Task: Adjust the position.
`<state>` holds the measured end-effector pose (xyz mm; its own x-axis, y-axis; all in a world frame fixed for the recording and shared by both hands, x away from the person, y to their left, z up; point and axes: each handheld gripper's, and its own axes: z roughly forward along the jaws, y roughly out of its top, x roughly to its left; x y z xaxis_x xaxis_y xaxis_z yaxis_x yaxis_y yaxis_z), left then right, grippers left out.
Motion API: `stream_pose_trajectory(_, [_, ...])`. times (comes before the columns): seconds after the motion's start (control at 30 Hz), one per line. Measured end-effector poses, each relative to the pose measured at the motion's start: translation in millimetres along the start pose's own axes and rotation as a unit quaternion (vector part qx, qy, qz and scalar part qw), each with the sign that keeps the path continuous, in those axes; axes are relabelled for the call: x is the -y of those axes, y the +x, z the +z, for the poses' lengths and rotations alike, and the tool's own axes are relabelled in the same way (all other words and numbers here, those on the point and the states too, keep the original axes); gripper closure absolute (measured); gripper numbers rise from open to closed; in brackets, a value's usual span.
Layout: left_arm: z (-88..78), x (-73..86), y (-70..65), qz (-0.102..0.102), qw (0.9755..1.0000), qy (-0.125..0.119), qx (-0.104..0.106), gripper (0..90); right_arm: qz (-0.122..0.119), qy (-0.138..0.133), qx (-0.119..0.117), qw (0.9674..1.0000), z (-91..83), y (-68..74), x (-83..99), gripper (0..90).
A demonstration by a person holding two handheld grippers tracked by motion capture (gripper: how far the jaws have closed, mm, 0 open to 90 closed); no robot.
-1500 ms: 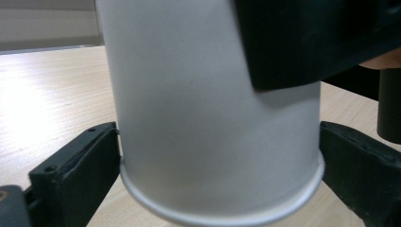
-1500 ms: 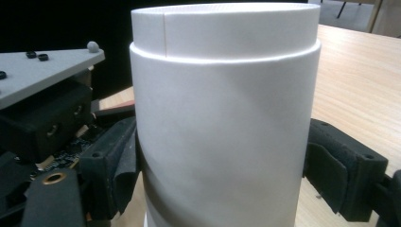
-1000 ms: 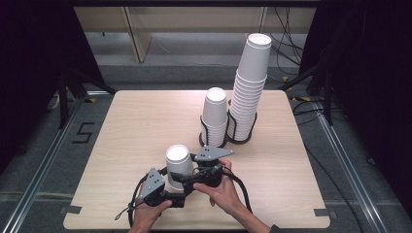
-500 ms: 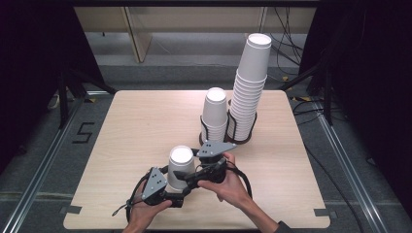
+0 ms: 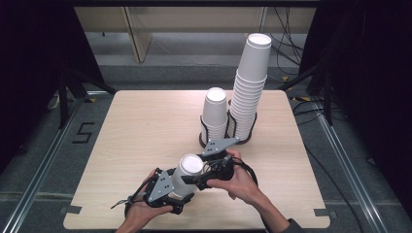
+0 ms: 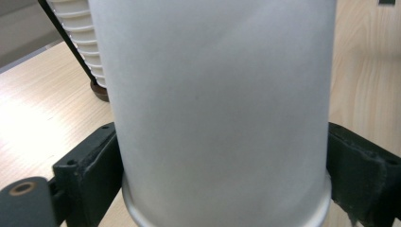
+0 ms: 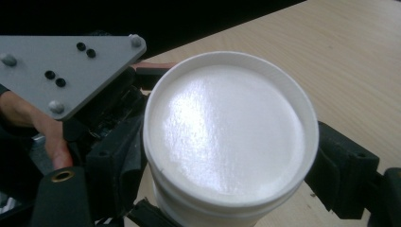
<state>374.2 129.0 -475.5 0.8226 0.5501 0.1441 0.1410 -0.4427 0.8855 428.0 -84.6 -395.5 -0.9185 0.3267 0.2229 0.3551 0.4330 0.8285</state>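
since a second ago you have raised the paper cup (image 5: pixel 186 175) slightly and tilted it toward the black cup holder (image 5: pixel 227 137), suggesting you are repositioning it. left gripper (image 5: pixel 176 188) clamps its wall; right gripper (image 5: pixel 197 177) closes near its base. it is plain white, upside down, near the holder.

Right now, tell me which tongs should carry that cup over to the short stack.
Right, probably. The right tongs sit on the side nearer the short stack and close around the cup near its top. The left tongs grip lower down, nearer the table edge and farther from the holder.
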Motion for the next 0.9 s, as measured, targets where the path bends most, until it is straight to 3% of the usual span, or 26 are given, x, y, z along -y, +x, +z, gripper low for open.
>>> stream_pose_trajectory(0.1, [-1.4,1.4,2.3,-0.004,0.9999,-0.008,0.005,6.0,0.013,-0.001,0.003,0.9999,-1.6,-0.3,0.1,23.5])
stream_pose_trajectory(0.13, [-0.5,4.1,2.8,-0.005,0.9995,-0.030,0.004,5.0,0.002,-0.014,0.001,0.9999,-1.4,-1.6,-0.2,24.0])
stream_pose_trajectory(0.17, [-0.9,5.9,2.6,-0.013,0.9991,-0.041,-0.001,4.2,0.003,-0.017,-0.004,0.9998,-1.7,-1.4,-0.4,24.2])
stream_pose_trajectory(0.2, [-0.9,5.9,2.6,-0.013,0.9991,-0.041,-0.001,3.3,0.017,-0.015,0.008,0.9997,-4.8,1.0,-0.9,24.3])
stream_pose_trajectory(0.33, [2.2,9.8,3.5,-0.056,0.9936,-0.097,-0.016,2.0,0.016,-0.046,0.010,0.9988,-10.2,-0.6,-2.7,24.9])
stream_pose_trajectory(0.37, [0.7,9.4,3.9,-0.052,0.9930,-0.103,-0.022,2.7,0.017,-0.052,0.015,0.9984,-12.6,-1.6,-3.4,24.9])
stream_pose_trajectory(0.43, [-0.1,9.1,4.4,-0.051,0.9916,-0.117,-0.023,2.6,0.032,-0.066,0.002,0.9973,-14.3,-3.1,-3.3,25.0])
stream_pose_trajectory(0.5, [-1.6,8.9,4.1,-0.051,0.9917,-0.115,-0.027,2.6,0.037,-0.073,0.004,0.9966,-15.3,-4.0,-2.8,25.0])
stream_pose_trajectory(0.57, [1.1,9.2,2.8,-0.050,0.9898,-0.129,-0.033,2.2,0.065,-0.081,-0.007,0.9946,-14.6,-8.0,-0.3,25.0])
stream_pose_trajectory(0.6, [1.2,8.9,2.2,-0.049,0.9901,-0.127,-0.036,2.3,0.084,-0.079,-0.014,0.9933,-14.4,-7.5,0.7,25.0])
stream_pose_trajectory(0.9, [-3.6,6.7,2.3,-0.046,0.9901,-0.127,-0.039,4.7,0.091,-0.092,-0.034,0.9910,-12.5,-11.7,1.9,25.0])
